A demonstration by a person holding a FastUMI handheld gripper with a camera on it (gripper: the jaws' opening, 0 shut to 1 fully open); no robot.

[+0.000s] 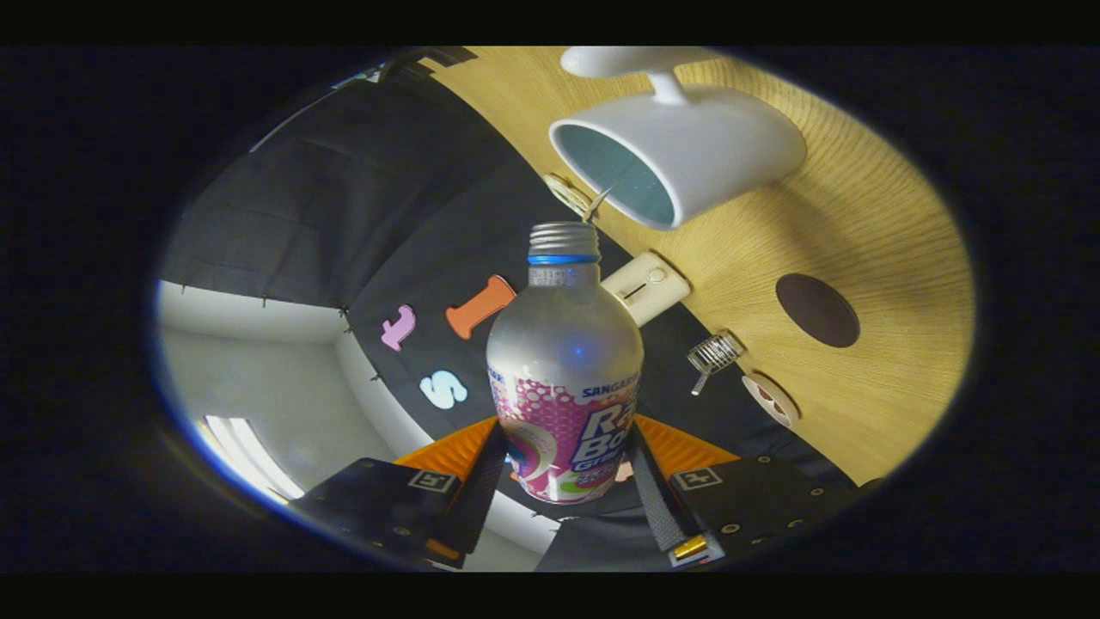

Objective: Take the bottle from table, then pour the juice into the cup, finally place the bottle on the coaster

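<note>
Frosted aluminium with a pink printed label: that is the bottle [565,378] I hold, pinched at its lower body between the two fingers of my gripper [567,473], one pressing on each flank. Its threaded neck, with a blue ring beneath the threads, points away from me at twelve o'clock. The whole scene is rolled over, so I judge I am tipping the bottle toward the cup.

The white mug [687,150] sits on the wooden table [876,284] at about one o'clock from the bottle's mouth, its open rim facing the neck and its inside a pale blue-green. The mouth is near the rim, but I cannot tell whether it is over the opening or just short of it. The dark round coaster [817,310] lies on the table at about three o'clock from the bottle's shoulder, well apart from the mug.

For a clean pour, I think the neck should line up squarely above the mug's opening first, then the tilt should grow slowly so juice runs in a thin stream rather than a gulp. The grip sits low on a smooth metal wall, so I should keep the squeeze firm and avoid twisting, or the bottle may pivot in the fingers. I see no stream at the mouth.
</note>
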